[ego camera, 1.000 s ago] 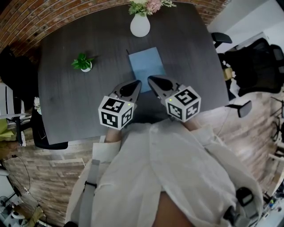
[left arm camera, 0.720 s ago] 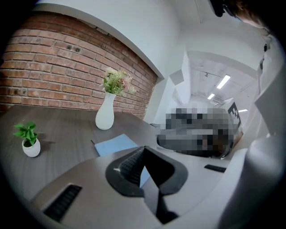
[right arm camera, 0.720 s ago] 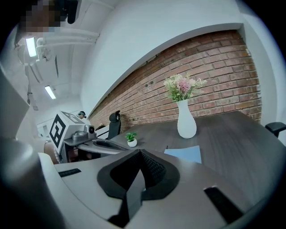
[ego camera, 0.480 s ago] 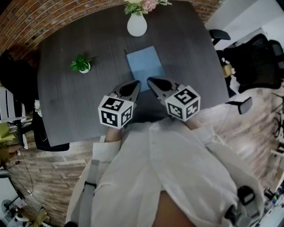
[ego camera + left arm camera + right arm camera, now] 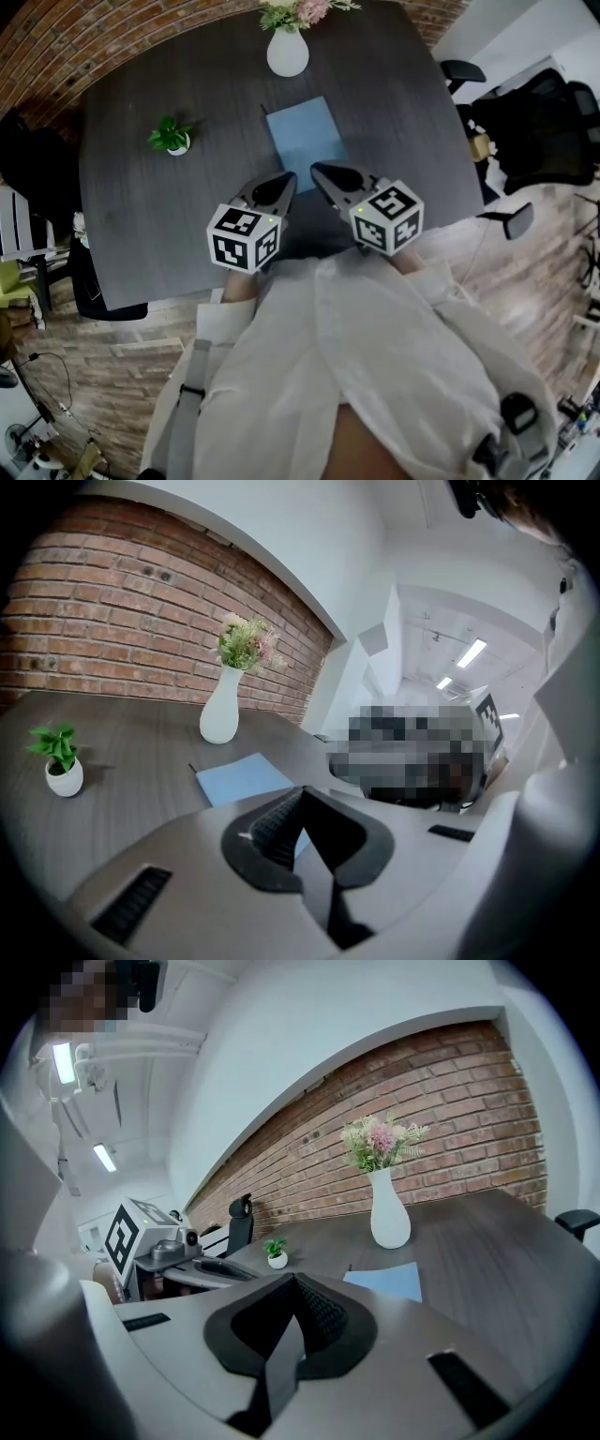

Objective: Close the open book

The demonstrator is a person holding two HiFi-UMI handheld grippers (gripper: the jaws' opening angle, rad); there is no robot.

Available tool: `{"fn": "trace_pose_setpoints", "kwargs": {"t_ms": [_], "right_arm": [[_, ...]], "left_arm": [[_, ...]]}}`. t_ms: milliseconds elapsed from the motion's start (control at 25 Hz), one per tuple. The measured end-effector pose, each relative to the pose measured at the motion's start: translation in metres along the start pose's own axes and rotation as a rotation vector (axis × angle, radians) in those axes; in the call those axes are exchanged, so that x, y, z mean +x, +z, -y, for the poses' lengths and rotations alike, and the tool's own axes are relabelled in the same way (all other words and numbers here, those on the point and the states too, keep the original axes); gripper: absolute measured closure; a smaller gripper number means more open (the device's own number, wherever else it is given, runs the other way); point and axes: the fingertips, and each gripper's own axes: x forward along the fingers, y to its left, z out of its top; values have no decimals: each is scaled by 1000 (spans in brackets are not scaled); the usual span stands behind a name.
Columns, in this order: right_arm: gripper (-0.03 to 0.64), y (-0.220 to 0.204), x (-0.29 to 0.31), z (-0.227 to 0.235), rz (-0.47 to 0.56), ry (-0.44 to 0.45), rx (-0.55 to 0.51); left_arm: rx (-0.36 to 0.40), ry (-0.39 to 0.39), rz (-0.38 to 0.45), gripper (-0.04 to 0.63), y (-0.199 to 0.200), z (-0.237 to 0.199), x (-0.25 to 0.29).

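Note:
A light-blue book (image 5: 305,136) lies flat and closed on the dark table (image 5: 169,216), just beyond both grippers. It also shows in the left gripper view as the book (image 5: 246,778) and in the right gripper view as the book (image 5: 386,1282). My left gripper (image 5: 289,178) and right gripper (image 5: 317,171) hover side by side over the table's near part, their tips pointing at the book's near edge without touching it. Both are shut with nothing between the jaws, as the left gripper (image 5: 302,794) and right gripper (image 5: 295,1281) views confirm.
A white vase with pink flowers (image 5: 288,52) stands behind the book at the table's far edge. A small potted plant (image 5: 172,138) sits to the left. Black office chairs (image 5: 539,122) stand to the right and another chair (image 5: 98,281) to the left. A brick wall runs behind.
The head view has shifted slightly, so the vase sits higher in the picture. The grippers and the book have stayed where they were.

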Motion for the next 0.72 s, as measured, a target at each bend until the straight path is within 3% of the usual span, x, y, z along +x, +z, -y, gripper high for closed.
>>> {"fn": "trace_pose_setpoints", "kwargs": {"t_ms": [720], "right_arm": [[612, -4, 2, 0, -14, -1, 3]], "left_arm": [[-19, 3, 12, 591, 0, -3, -1]]}}
